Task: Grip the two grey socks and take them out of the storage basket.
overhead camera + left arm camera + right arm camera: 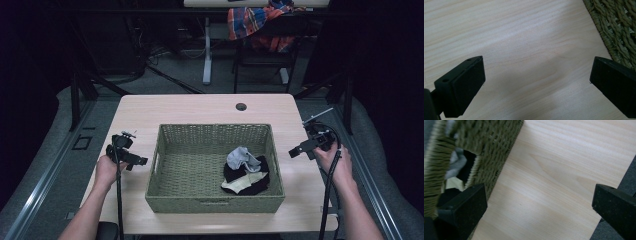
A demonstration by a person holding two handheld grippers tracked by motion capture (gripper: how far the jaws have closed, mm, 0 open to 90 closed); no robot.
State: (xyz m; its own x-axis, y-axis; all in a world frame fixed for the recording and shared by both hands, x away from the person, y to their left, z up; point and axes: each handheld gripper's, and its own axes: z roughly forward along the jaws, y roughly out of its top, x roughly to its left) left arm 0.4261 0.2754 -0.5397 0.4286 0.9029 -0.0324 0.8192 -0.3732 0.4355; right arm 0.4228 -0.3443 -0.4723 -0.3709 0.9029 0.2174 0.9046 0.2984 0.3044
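A green woven basket (165, 172) stands in the middle of the light wood table (200, 110). In its right half lies a small heap of socks (245, 172): grey, black and cream. My left gripper (141, 161) hovers just left of the basket, open, with bare table between its jaws (536, 75); the basket's weave (616, 27) shows at the upper right. My right gripper (295, 151) is held to the right of the basket, open over bare wood (540, 202), with the basket's wall and handle hole (469, 157) at its left.
A round cable hole (241, 106) sits near the table's far edge. Behind the table stands a chair with a plaid cloth (260, 22) draped over it, beside another table's leg (207, 50). Dark floor surrounds the table.
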